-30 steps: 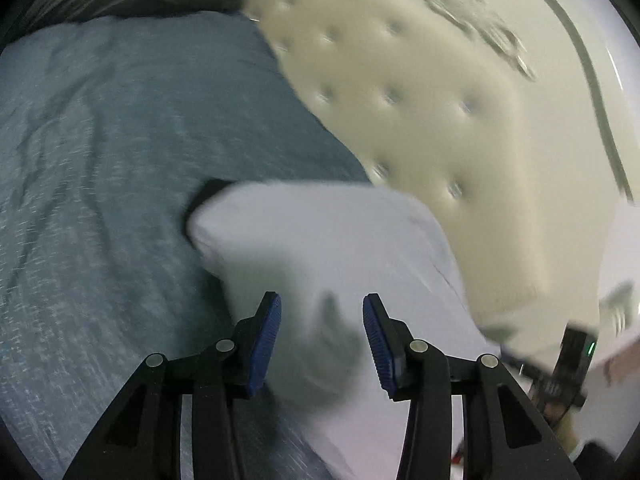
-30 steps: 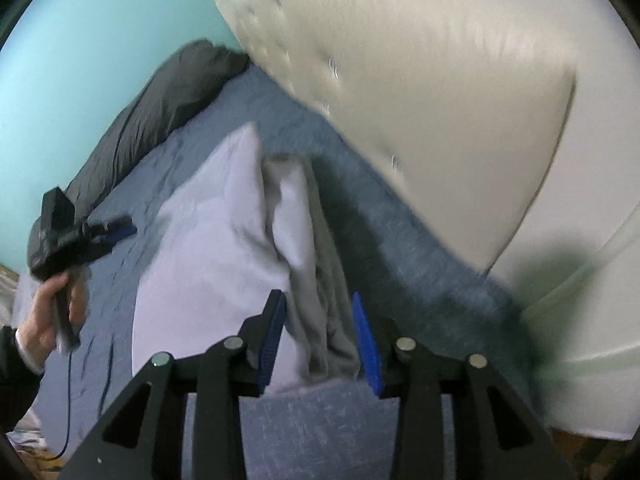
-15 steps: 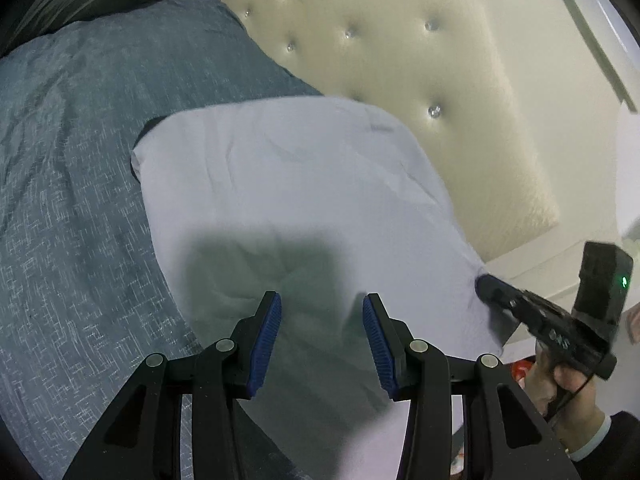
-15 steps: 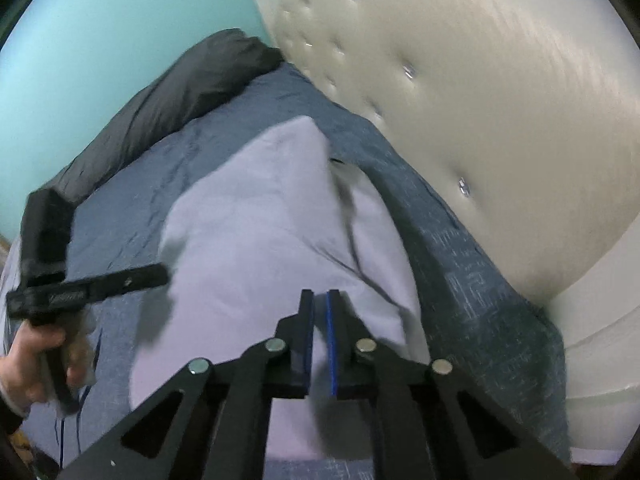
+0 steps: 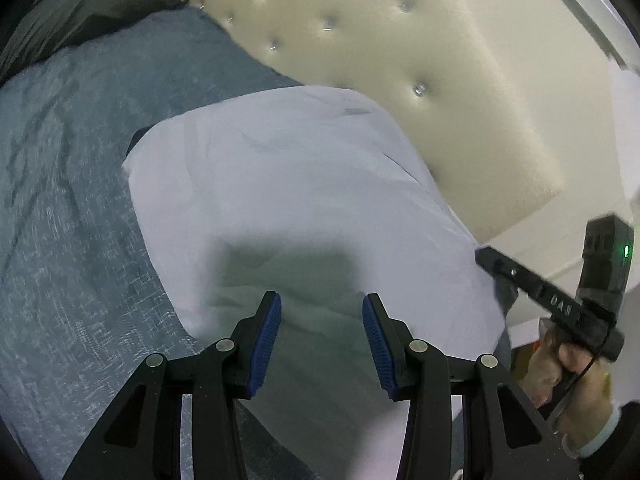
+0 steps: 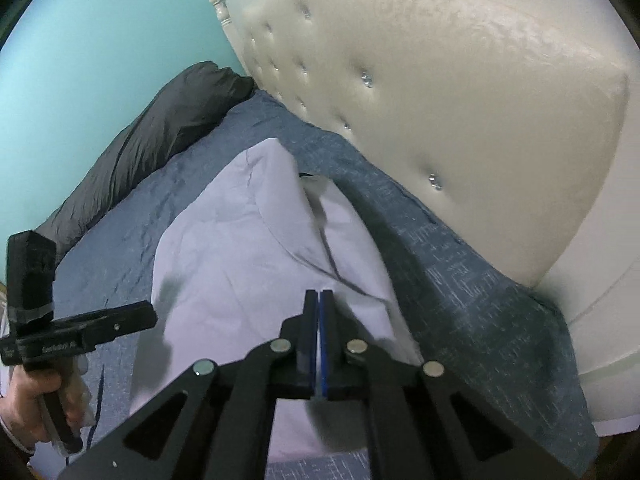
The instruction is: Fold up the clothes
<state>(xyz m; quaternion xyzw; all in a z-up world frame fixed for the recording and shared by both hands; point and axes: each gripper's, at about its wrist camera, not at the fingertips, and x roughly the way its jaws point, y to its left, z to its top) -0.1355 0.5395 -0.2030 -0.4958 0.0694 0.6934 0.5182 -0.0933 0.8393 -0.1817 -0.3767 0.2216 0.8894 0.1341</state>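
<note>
Loosely folded pale lilac garment (image 5: 304,208), softly creased, on blue bedspread (image 5: 72,240).

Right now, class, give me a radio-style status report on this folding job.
Left gripper open above the garment. Right gripper shut at garment's edge; a grip on cloth unclear. Garment lies on blue bedspread beside headboard. Nothing in the way.

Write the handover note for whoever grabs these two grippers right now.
Left gripper: open, empty, above the near edge of the pale lavender cloth garment.
Right gripper: jaws shut at the garment's near right edge; whether cloth is pinched between them cannot be told.
The garment lies spread on the blue-grey bedspread, beside the cream tufted headboard. One flap already lies folded over along its headboard side.
Left: remaining folds.
</note>
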